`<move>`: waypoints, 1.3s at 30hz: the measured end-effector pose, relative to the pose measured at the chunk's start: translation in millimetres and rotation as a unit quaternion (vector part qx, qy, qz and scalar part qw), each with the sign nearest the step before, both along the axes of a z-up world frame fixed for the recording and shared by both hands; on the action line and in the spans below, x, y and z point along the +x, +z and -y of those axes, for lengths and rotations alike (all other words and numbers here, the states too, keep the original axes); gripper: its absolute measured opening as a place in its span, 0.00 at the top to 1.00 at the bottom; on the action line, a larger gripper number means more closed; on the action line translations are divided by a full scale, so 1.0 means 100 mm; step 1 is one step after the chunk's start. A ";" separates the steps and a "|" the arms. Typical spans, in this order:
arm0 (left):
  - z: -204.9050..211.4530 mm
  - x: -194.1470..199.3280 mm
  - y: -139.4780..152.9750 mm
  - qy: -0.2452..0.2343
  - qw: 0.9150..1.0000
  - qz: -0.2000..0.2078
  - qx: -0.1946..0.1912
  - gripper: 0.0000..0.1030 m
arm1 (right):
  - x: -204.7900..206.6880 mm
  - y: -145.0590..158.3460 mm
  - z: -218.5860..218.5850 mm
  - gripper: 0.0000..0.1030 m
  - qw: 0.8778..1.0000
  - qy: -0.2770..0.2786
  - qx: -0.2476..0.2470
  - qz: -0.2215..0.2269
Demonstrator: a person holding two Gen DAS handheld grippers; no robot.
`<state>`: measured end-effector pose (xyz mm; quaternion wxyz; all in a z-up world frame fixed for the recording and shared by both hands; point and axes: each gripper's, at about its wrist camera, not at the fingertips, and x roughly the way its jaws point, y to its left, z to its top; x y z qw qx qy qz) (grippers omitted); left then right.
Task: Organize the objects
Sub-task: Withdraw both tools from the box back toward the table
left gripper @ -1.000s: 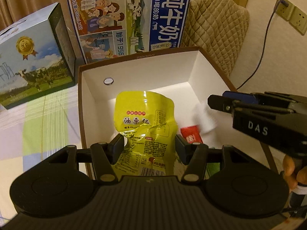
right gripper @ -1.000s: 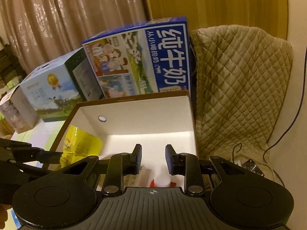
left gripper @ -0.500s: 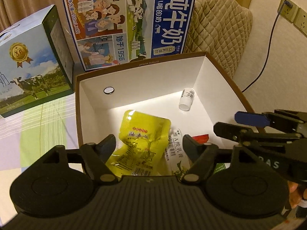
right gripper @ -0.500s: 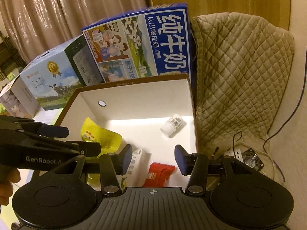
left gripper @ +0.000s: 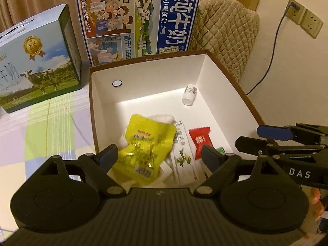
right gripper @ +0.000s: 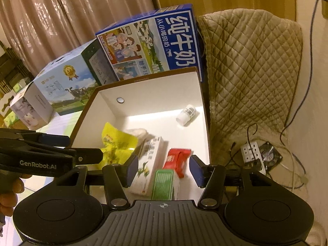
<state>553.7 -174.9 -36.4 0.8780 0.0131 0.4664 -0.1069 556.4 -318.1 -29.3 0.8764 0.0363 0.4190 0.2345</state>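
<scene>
Open brown cardboard box with white interior, seen from above by both wrist cameras. At the left of its floor lies a yellow snack pouch, partly covering a white cloth-like item; just beside it to the right lie a narrow white carton with green print, a red candy wrapper and, nearer the front wall, a green packet. A small white bottle lies on its side, well apart, near the far right corner. The left gripper hangs over the pouch with jaws wide and opening, its pads clear of the pouch below them. The right gripper hangs over the carton, wrapper and green packet with jaws moderately apart and opening, gripping none of them. Behind the box stand two milk cartons, a pale blue one at left and a dark blue one at centre; a quilted cover lies at right.
</scene>
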 end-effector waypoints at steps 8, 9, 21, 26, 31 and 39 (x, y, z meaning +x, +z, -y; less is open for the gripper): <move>-0.05 -0.39 0.15 0.009 1.000 0.003 -0.010 0.13 | -0.32 0.10 0.08 0.48 1.000 -0.012 0.012 0.000; -0.06 -0.44 0.16 0.011 1.000 0.004 -0.010 0.13 | -0.36 0.12 0.09 0.48 1.000 -0.014 0.013 0.001; -0.18 -0.99 0.33 0.028 0.999 0.005 -0.024 0.12 | -0.83 0.28 0.14 0.48 0.999 -0.015 0.030 0.004; -0.22 -1.21 0.34 0.028 0.999 0.002 -0.023 0.11 | -1.03 0.31 0.13 0.48 0.999 -0.018 0.033 0.003; -0.28 -1.42 0.35 0.030 0.999 0.001 -0.025 0.09 | -1.23 0.30 0.09 0.48 0.999 -0.016 0.031 -0.002; -0.45 -1.74 0.38 0.035 0.999 0.002 -0.028 0.09 | -1.57 0.27 -0.03 0.48 1.000 -0.008 0.025 -0.014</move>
